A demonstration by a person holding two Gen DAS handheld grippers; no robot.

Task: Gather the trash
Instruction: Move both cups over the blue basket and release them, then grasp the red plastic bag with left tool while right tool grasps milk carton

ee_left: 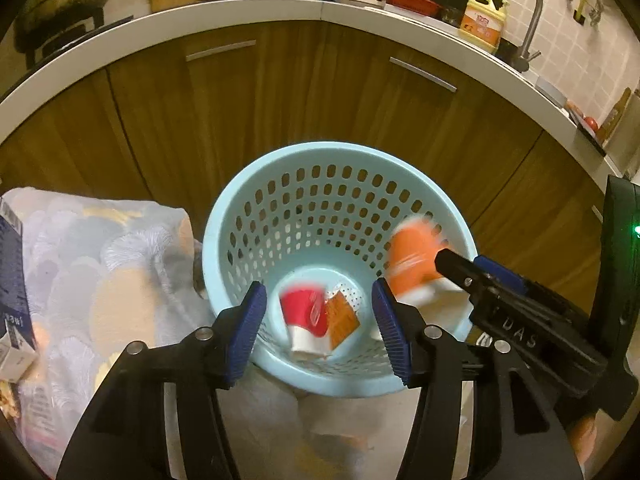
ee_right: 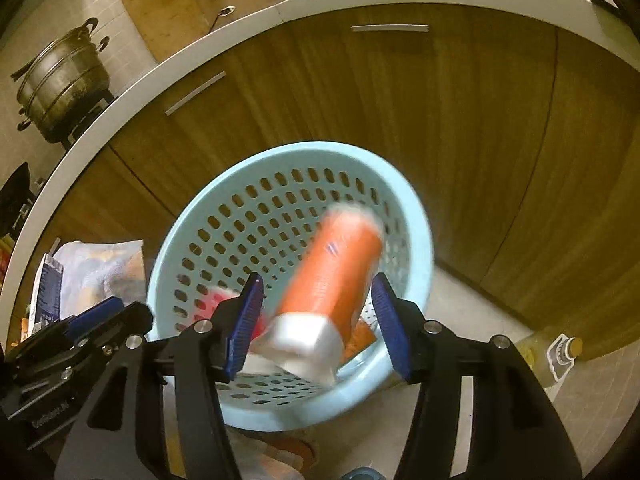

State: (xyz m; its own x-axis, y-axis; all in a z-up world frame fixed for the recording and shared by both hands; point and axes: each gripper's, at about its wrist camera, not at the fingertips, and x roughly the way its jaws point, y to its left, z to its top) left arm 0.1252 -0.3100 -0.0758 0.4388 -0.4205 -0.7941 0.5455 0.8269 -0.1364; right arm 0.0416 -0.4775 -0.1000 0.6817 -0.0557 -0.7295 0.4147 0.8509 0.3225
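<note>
A light blue perforated basket [ee_left: 248, 216] stands on the floor before wooden cabinets; it also shows in the right wrist view [ee_right: 208, 216]. In it lie a red and white cup [ee_left: 305, 316] and an orange wrapper [ee_left: 340, 318]. An orange and white carton [ee_right: 332, 292], blurred, is over the basket between my right gripper's [ee_right: 318, 324] open fingers, not touching either pad; it also shows in the left wrist view [ee_left: 412, 260]. My left gripper [ee_left: 320, 324] is open and empty over the basket's near rim. The right gripper [ee_left: 480, 276] reaches in from the right.
A patterned cloth [ee_left: 100, 280] with a blue and white box [ee_left: 12, 280] lies left of the basket. A bottle with a cork-coloured cap [ee_right: 560, 356] stands on the floor to the right. The white counter edge [ee_left: 280, 12] holds a pot, kettle and detergent bottle.
</note>
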